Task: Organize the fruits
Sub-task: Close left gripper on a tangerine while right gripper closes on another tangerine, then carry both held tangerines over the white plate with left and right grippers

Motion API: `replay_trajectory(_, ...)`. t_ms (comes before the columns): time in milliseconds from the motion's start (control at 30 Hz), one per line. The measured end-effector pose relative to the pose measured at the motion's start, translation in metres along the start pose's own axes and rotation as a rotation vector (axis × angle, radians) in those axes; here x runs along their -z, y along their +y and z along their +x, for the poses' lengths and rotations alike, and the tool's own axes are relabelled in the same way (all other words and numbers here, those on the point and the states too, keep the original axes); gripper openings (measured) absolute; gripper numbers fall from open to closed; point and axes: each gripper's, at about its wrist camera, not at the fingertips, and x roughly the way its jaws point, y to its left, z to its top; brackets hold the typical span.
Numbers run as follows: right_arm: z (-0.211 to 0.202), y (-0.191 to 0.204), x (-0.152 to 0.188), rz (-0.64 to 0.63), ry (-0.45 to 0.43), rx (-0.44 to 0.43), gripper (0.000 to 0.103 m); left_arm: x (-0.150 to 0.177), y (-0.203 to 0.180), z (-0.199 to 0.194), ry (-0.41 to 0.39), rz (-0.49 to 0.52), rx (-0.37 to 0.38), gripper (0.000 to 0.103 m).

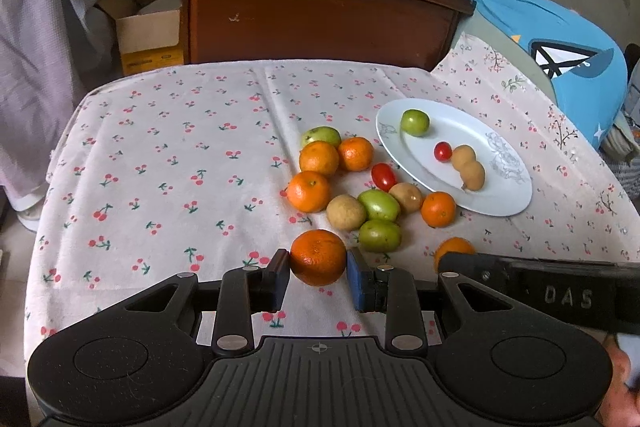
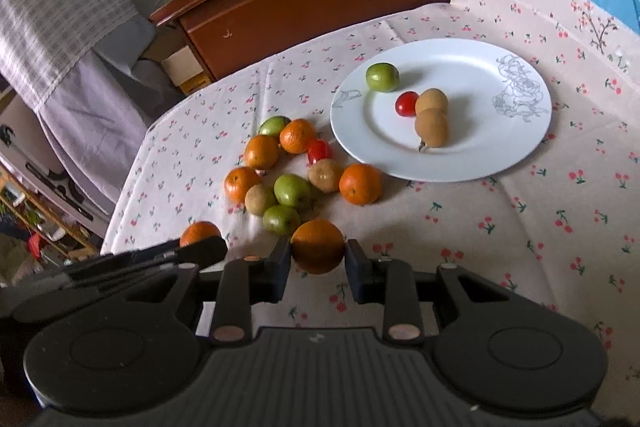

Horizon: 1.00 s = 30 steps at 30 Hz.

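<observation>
A: Above the tablecloth (image 1: 160, 155), my left gripper (image 1: 318, 263) and right gripper (image 2: 318, 257) each pinch an orange (image 1: 318, 257), plate (image 2: 480, 155) ahead.
B: Risk?
A: Round skins could squirt out; crowded plate, they may roll off.

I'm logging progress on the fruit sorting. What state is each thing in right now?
Left gripper: shut on an orange.
Right gripper: shut on another orange.
Plate: holds four fruits, mostly bare.
Cardboard box: flaps open.
Loose fruit pile: on the cloth, unsorted.
</observation>
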Motion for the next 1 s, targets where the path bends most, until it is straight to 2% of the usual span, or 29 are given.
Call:
replay_trajectory(267,-0.017,0.002,0.014,-0.056,-0.008,0.061,0.029,0.003,-0.001,-0.009,-0.019,0.001,-0.025,0.028)
replay_trajectory(433,-0.03,0.002,0.01,-0.079,-0.039,0.082,0.029,-0.005,-0.001,-0.017,-0.051,-0.01,-0.023,0.028)
replay_trajectory(700,-0.067,-0.008,-0.018,-0.126,-0.137,0.094,0.029,-0.025,-0.008,-0.024,-0.085,-0.035,0.044,0.028)
replay_trajectory(1000,-0.081,-0.041,-0.049,-0.015,-0.185,0.087,0.029,-0.051,-0.018,-0.02,-0.089,-0.004,0.111,0.028)
